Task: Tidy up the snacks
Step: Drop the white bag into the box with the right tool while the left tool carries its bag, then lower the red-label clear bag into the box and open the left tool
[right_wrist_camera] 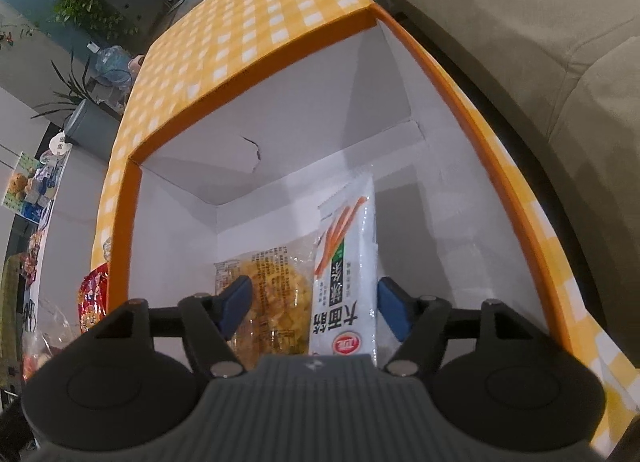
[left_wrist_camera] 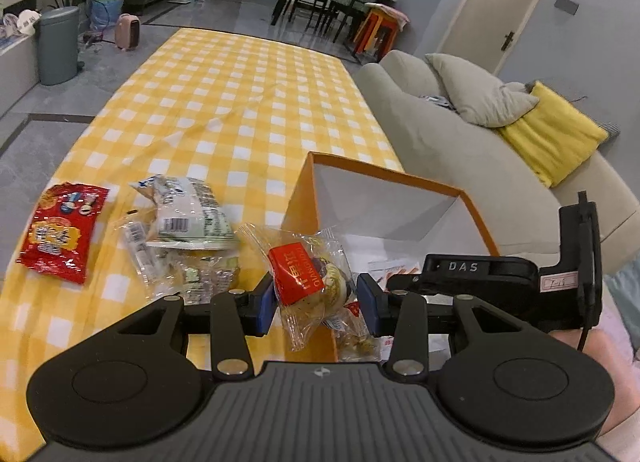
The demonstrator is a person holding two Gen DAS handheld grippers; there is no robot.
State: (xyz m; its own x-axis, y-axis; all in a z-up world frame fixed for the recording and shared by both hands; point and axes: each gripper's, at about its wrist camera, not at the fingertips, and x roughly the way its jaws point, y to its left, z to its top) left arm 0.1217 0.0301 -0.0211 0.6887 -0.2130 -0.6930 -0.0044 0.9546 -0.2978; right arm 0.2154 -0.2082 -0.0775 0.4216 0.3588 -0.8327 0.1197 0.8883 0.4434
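While poised low in frame over the orange box [right_wrist_camera: 400,34], right gripper [right_wrist_camera: 316,302] spread wide, clear of the white stick-snack packet [right_wrist_camera: 348,262] and yellow crisp packet [right_wrist_camera: 276,302] lying inside. Left gripper [left_wrist_camera: 316,298] clamped on a clear-wrapped pastry [left_wrist_camera: 316,286] at box edge, likely next in. Red packet [left_wrist_camera: 60,234] waiting at left on the checked tablecloth [left_wrist_camera: 240,102].

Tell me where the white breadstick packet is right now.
In the right wrist view, the white breadstick packet lies inside the orange box, right of the yellow snack bag, between the open right gripper pads.
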